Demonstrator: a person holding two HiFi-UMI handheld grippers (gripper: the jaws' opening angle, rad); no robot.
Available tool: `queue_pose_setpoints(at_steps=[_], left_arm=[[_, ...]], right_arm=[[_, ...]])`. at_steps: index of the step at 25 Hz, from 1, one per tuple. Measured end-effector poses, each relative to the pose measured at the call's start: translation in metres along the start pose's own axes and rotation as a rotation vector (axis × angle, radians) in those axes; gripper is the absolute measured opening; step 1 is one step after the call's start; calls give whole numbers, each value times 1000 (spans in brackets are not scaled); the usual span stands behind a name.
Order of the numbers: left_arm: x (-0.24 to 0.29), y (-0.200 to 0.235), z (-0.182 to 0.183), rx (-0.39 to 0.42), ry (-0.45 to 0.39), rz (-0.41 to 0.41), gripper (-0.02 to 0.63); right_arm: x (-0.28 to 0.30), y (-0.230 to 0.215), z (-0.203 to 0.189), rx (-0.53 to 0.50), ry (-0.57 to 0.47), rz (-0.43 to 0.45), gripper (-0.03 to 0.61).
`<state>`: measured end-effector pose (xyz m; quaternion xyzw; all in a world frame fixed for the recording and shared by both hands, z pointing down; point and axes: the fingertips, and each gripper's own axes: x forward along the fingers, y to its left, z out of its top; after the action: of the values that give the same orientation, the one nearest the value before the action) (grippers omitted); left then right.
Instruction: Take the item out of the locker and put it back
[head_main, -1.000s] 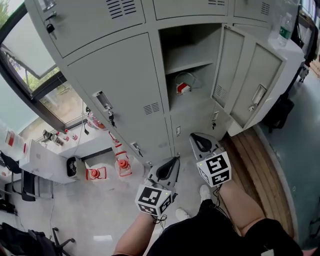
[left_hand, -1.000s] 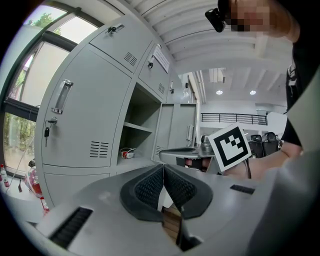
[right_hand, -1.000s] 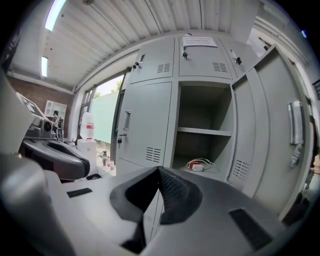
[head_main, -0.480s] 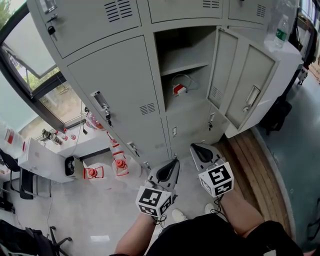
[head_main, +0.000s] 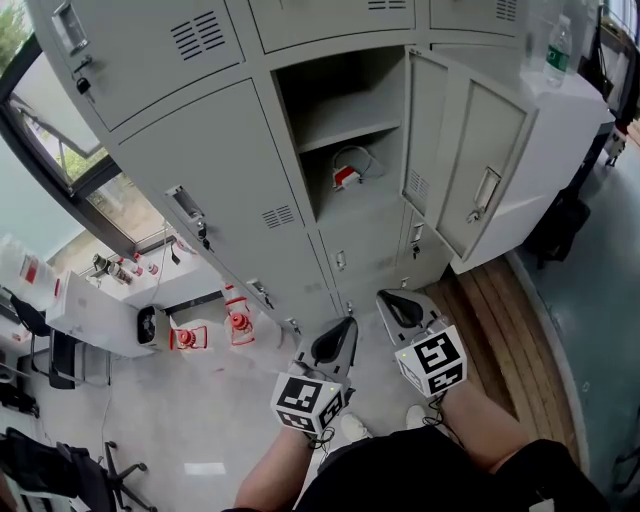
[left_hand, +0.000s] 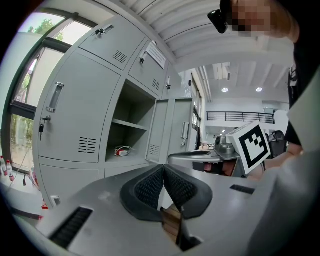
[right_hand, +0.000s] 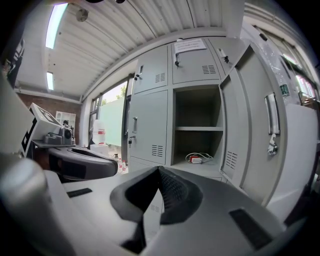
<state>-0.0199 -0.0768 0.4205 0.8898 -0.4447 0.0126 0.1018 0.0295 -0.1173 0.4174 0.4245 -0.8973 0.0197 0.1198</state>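
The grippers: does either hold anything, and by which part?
Nothing is held. The left gripper and right gripper are shut, empty; the item lies in the locker.

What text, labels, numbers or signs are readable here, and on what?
Nothing here is readable.
Paper notice on the upper locker door: print too blurred.
Bottle atop the lockers: green label too small.
Marker cubes: black-and-white patterns, no letters.

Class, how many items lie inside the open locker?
1: a red-and-white item with a looped cable, on the open locker's lower level, below the shelf. Nothing shows on the shelf, but its back is dim.
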Motion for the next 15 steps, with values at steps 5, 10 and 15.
queue_pose_setpoints(at_steps=[5,10,15], left_arm=[[7,-17,-3,-3,7,28,17],[15,-32,-4,3,7,46,17],[20,-42,-7,7,10,61,17]], right_arm=[[-12,-6,-5,4,-3,36,52],[-24,-17,-10,14,-10,55,52],[-33,-22,-13,17,-14,73,52]])
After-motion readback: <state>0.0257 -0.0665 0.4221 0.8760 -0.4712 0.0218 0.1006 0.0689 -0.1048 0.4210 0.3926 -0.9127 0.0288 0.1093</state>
